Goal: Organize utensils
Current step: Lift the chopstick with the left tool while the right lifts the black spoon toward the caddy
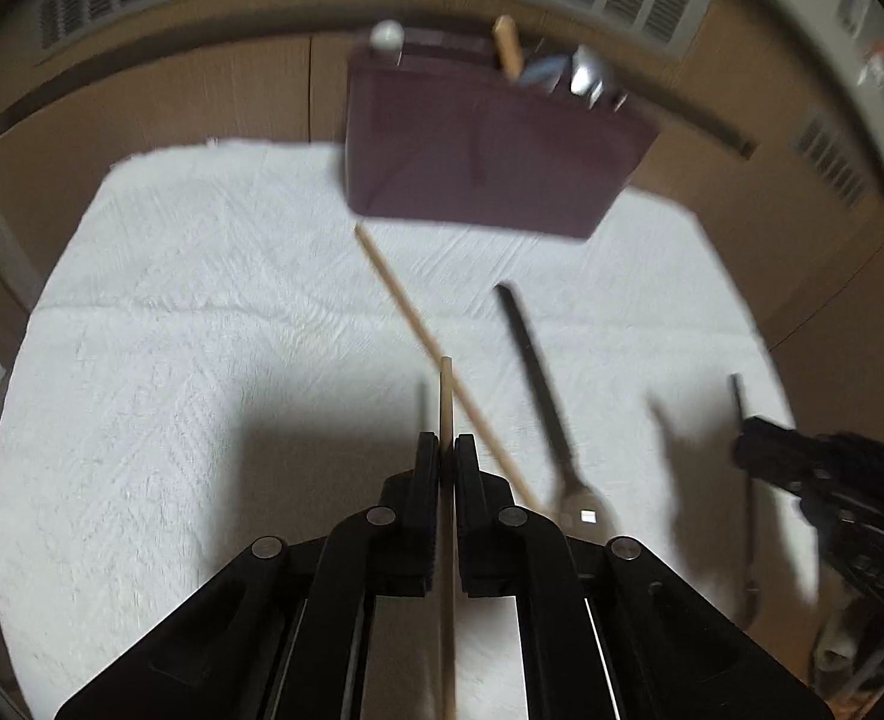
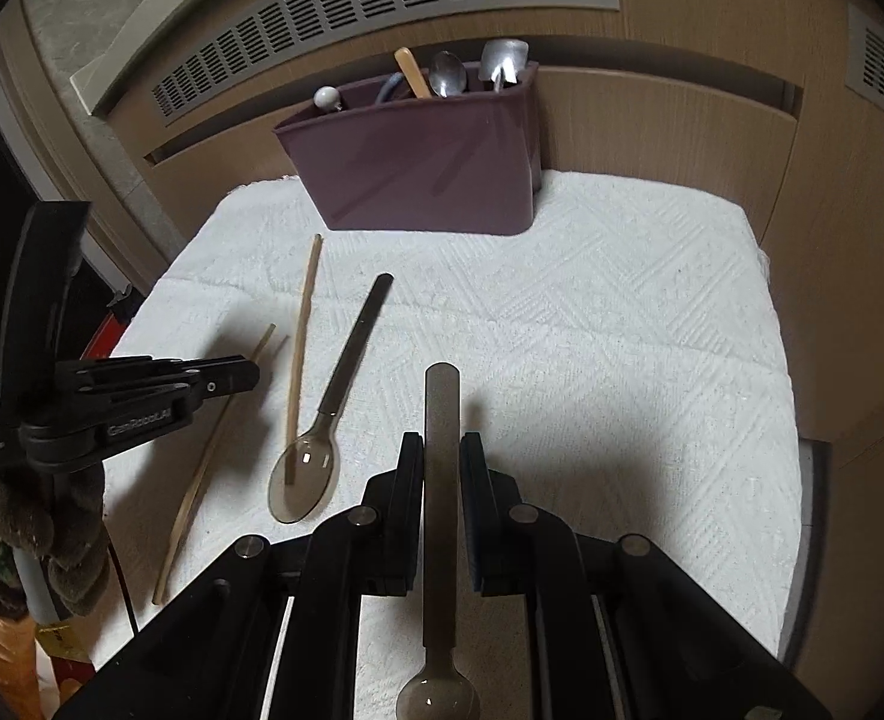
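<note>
1. The left gripper (image 1: 447,456) is holding a thin wooden chopstick (image 1: 447,396), and its jaws are squeezing tight on the stick.
2. The right gripper (image 2: 442,462) is holding a smoky see-through spoon (image 2: 441,480) by its flat handle, with the bowl end pointing back toward the camera.
3. A second wooden chopstick (image 1: 424,336) is lying on the white towel (image 1: 202,300), and its near end is resting in the bowl of another see-through spoon (image 2: 334,396) that is lying there too.
4. A purple holder (image 2: 424,174) is standing at the far edge of the towel, against the wooden wall.
5. Metal spoons (image 2: 448,75), a wooden stick (image 2: 413,73) and something with a white round knob (image 2: 327,98) are poking out of the top of the holder.
6. The left-side picture is looking blurry
</note>
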`<state>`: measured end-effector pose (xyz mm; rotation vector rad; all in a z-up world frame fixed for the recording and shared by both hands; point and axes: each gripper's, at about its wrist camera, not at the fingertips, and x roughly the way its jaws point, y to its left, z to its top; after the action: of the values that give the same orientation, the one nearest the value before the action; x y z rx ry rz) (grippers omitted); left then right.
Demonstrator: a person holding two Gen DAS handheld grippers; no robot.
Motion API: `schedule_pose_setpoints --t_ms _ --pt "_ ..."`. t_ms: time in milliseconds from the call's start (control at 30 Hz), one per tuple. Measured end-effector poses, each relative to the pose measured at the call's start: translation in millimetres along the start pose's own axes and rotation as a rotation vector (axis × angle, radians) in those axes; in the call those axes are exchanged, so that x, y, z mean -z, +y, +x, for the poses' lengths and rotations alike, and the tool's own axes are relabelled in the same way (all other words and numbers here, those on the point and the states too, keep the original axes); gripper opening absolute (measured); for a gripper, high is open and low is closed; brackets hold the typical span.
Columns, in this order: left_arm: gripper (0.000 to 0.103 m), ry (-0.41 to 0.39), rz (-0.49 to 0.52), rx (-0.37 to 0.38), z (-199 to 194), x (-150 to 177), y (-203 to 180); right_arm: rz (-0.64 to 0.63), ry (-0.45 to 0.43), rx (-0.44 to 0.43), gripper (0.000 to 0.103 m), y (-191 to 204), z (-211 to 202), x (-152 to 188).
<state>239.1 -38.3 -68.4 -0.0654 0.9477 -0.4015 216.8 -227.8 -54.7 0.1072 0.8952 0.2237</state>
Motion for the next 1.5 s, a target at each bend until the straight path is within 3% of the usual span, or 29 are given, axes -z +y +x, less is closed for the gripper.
schedule_pose_setpoints --t_ms 100,233,467,667,833,1000,1100,1300,1500 --pt "0.005 -0.092 0.027 0.052 -39.4 4.9 -10.5 -0.020 -0.033 0.016 0.012 7.4 -13.9 -1.5" --pt "0.005 -0.243 0.125 -0.022 -89.6 7.8 -24.5 -0.056 -0.093 0.034 0.012 21.3 -39.9 -6.5" --pt "0.005 -0.404 0.170 -0.003 -148.2 -9.9 -42.1 -0.138 -0.205 0.058 0.012 56.2 -85.8 -20.4" --pt "0.005 -0.526 0.188 0.010 -186.1 -43.1 -56.3 -0.169 -0.308 0.054 0.011 76.8 -121.6 -51.1" --pt "0.005 -0.607 0.227 -0.022 -210.1 -90.8 -62.8 -0.173 -0.386 0.059 0.011 81.1 -146.6 -98.5" --pt "0.005 -0.655 0.262 -0.078 -208.8 -146.0 -63.2 -0.172 -0.466 0.099 0.011 74.9 -155.5 -152.7" --pt "0.005 -0.645 0.269 -0.065 -193.3 -176.1 -59.5 -0.157 -0.471 0.104 0.011 66.4 -146.5 -182.0" --pt "0.005 -0.608 0.250 -0.037 -132.6 -223.2 -44.8 -0.171 -0.441 0.179 0.011 52.0 -96.3 -220.7" --pt "0.005 -0.480 0.214 -0.030 -47.2 -236.8 -22.4 -0.140 -0.363 0.222 0.011 29.6 -23.8 -234.5"
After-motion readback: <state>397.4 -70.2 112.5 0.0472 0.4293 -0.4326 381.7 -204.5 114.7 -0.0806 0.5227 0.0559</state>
